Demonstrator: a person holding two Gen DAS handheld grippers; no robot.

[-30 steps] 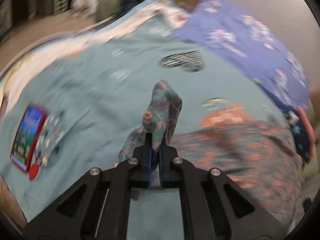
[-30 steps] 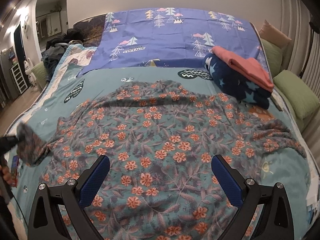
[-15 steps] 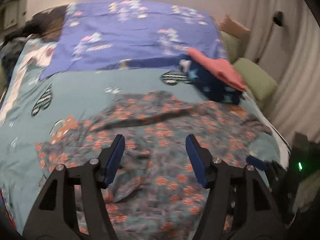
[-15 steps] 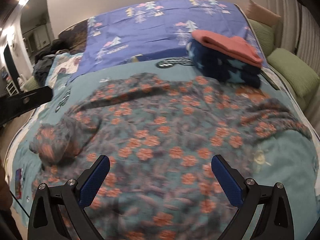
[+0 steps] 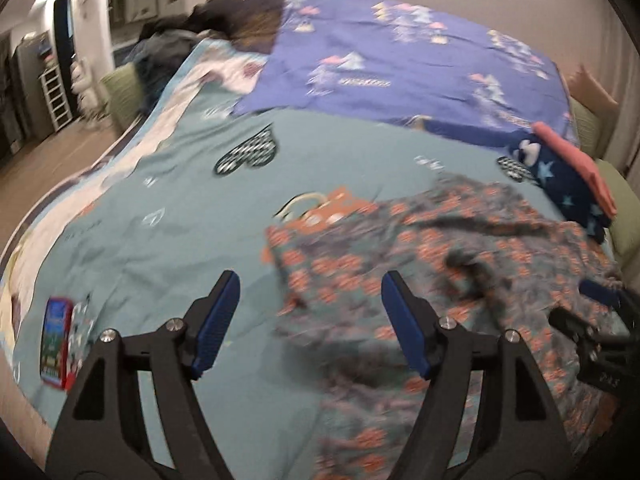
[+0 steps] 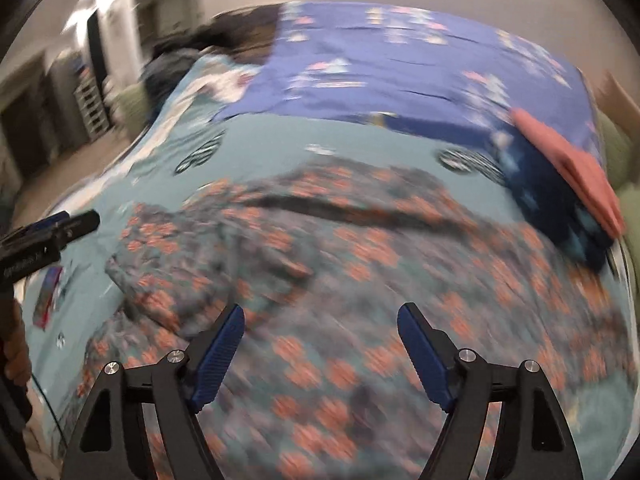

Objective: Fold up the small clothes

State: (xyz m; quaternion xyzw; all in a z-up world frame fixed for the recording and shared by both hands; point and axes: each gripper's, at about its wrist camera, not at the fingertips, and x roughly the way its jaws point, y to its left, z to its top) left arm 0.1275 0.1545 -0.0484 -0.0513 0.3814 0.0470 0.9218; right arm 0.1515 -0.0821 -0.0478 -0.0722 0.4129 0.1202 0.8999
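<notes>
Garment (image 6: 360,280) first: the floral cloth lies spread across the teal bedspread (image 5: 168,216), and everything below is placed from it. Your left gripper (image 5: 308,324) hangs over its left edge, jaws released and just widened, nothing between the pads; the cloth it let go sits as a folded-in flap on the garment's left side. Your right gripper (image 6: 320,348) is over the garment's near middle, jaws apart though they have just narrowed a little, with only flat fabric beneath and nothing pinched.

The step in hand looks like setting up the next fold. I'd square that left flap before going on: its edge looks rumpled, though blur hides how badly. Take the fabric at an edge, not mid-panel, so that you lift one layer and not a bunch. Bring both jaws down together so the crease runs straight.

Left of the garment you have bare bedspread, with a small red box (image 5: 56,344) lying nearer the bed's edge; keep the cloth off it. At its far right corner a folded stack (image 6: 560,196), navy under pink, touches or nearly touches the cloth, so fold away from that side. Beyond the garment's far edge a strip of bedspread stays open, then a purple sheet (image 5: 400,60).
</notes>
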